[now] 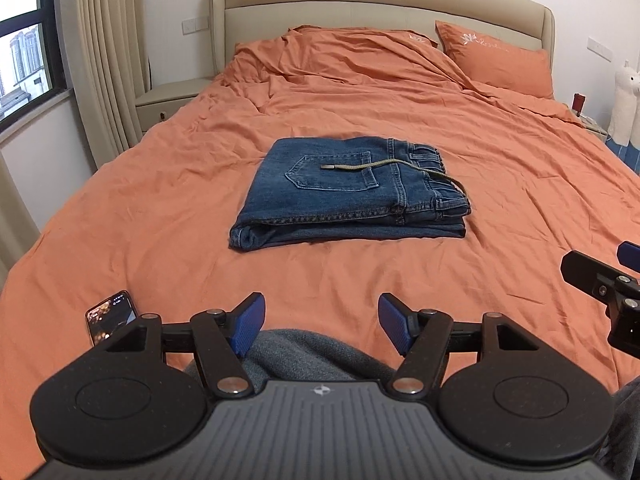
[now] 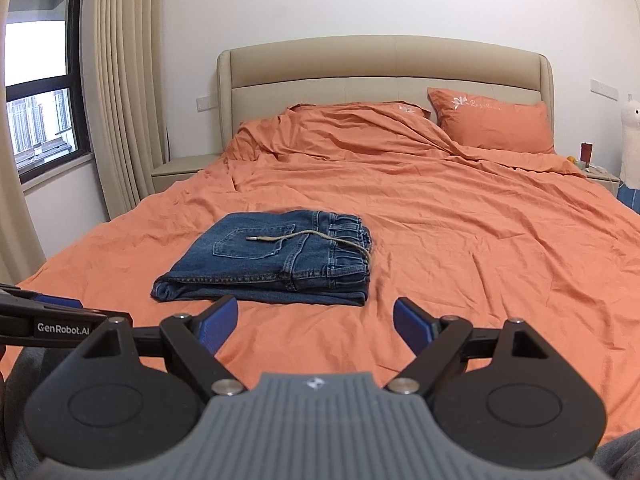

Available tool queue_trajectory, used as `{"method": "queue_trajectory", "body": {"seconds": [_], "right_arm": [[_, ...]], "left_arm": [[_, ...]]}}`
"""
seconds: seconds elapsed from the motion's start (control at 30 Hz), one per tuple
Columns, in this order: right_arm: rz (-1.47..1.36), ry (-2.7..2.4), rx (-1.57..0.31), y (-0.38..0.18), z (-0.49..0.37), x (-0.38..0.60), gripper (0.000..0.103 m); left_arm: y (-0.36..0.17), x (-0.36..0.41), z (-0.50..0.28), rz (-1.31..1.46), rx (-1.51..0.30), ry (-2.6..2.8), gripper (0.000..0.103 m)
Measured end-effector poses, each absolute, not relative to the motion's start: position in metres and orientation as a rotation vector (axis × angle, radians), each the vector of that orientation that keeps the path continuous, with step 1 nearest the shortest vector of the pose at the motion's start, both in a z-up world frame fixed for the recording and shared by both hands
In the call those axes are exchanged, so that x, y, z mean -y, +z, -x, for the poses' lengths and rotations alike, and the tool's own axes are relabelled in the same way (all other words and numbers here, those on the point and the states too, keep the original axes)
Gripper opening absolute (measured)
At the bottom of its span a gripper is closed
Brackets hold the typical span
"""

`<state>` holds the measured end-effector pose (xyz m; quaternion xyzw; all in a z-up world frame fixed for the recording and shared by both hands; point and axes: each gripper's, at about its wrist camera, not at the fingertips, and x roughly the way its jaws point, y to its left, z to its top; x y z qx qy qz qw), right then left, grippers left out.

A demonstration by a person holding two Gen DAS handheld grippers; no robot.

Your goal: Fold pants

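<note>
I am reading both wrist views with the pants (image 1: 348, 192) lying on the bed (image 1: 520, 208) as a compact folded stack, well apart from both tools. The back pocket is facing up, and a drawstring (image 1: 372, 166) is trailing across it from the waistband.

In the left wrist view, the left tool (image 1: 322, 326) is standing wide open with nothing between its blue pads, and the stack is sitting at 12 o'clock, slightly toward 1. In the right wrist view, the right tool (image 2: 316, 324) is also spread wide and holding nothing, and the stack is sitting at about 11 o'clock. I am judging the right tool to be the nearer one, though only slightly.

The long axis of the stack is running roughly 9 to 3 o'clock across both views, with the waistband at the 3 o'clock end and the folded edge at the 9 o'clock end.

I am judging the fold to be essentially complete; any remaining move would be squaring the stack or tucking the drawstring. A phone (image 1: 110, 314) is lying at 9 o'clock of the left tool.
</note>
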<state>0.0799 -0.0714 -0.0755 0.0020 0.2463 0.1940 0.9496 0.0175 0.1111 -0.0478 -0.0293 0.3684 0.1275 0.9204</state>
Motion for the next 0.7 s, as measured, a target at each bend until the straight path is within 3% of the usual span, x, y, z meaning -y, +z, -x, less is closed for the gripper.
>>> {"method": "queue_trajectory", "body": {"seconds": [0.7], "right_arm": [[-0.026,0.394,-0.480,-0.0728,-0.0791,0.0777,0.081]], "left_arm": [[-0.0377,-0.1027,-0.0218,0.024,-0.736,0.263,0.076]]}}
